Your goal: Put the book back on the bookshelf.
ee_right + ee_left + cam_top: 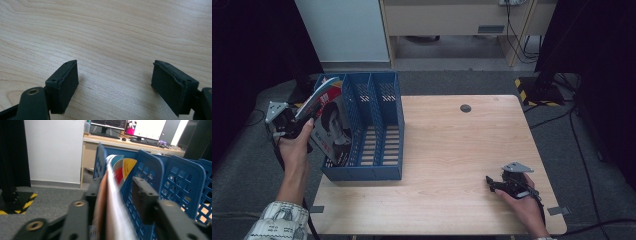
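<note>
Left gripper view, magazine (112, 202) between parted left tongs (116, 195), right tongs (113, 85) open

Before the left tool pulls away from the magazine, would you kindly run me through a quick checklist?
1. Magazine inside the blue file rack's leftmost slot: ok.
2. Left tool pads off the magazine: ok on one side, where a gap shows; the other cannot tell.
3. Magazine resting on the slot floor: cannot tell, hidden by the rack wall.
4. Right tool open, empty and well away on the table: ok.
5. Rack fully on the table: not ok, its left edge overhangs.
</note>
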### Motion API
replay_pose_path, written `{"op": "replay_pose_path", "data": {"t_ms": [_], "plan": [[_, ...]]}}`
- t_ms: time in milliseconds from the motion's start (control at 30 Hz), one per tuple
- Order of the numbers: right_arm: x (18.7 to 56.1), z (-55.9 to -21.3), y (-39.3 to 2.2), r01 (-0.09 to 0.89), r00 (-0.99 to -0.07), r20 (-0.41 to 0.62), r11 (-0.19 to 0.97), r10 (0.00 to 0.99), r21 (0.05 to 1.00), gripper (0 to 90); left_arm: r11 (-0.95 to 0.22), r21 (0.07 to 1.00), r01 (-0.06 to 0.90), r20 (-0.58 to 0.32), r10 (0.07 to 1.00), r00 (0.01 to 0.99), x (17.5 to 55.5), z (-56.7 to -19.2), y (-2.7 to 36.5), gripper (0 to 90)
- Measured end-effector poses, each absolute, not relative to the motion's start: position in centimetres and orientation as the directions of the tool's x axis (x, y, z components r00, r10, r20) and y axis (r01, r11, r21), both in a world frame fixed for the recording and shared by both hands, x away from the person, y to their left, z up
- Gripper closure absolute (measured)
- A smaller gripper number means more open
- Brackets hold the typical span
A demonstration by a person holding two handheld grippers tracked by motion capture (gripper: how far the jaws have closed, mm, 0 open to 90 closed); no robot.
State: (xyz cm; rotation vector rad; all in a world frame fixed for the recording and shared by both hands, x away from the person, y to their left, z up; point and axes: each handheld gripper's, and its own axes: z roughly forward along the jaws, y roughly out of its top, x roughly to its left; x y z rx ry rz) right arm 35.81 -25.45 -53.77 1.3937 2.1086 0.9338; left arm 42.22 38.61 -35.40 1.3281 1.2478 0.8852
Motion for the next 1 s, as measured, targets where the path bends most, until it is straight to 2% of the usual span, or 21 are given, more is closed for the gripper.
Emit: {"op": "replay_pose_path", "data": {"t_ms": [100, 133, 200, 333, 533, 1000], "plan": [[35.8, -53.8, -25.4, 0.620, -0.393, 0.003, 0.263, 0.919, 0.739, 21.5, 0.091, 0.977, 0.193, -0.128, 0.974, 0.187, 42.2, -34.9, 38.4, 41.7], [35.8, -53.8, -25.4, 0.620, -0.393, 0.003, 0.263, 0.919, 0.739, 21.5, 0.083, 0.977, 0.194, -0.120, 0.976, 0.183, 42.2, -34.8, 38.3, 41.7], [35.8, -53.8, -25.4, 0.620, -0.394, 0.004, 0.263, 0.919, 0.739, 21.4, 0.062, 0.979, 0.196, -0.098, 0.979, 0.181, 42.2, -34.3, 38.0, 32.5], [35.8, -53.8, -25.4, 0.620, -0.397, 0.005, 0.264, 0.918, 0.738, 21.2, 0.048, 0.981, 0.187, -0.089, 0.972, 0.217, 41.9, -33.6, 37.5, 25.0], [35.8, -53.8, -25.4, 0.620, -0.400, 0.007, 0.265, 0.917, 0.738, 21.1, -0.015, 0.982, 0.186, -0.029, 0.972, 0.234, 41.4, -32.5, 37.0, 21.1], [35.8, -53.8, -25.4, 0.619, -0.402, 0.005, 0.267, 0.916, 0.739, 21.1, -0.035, 0.985, 0.168, -0.016, 0.956, 0.292, 40.5, -30.3, 36.2, 15.9]]}}
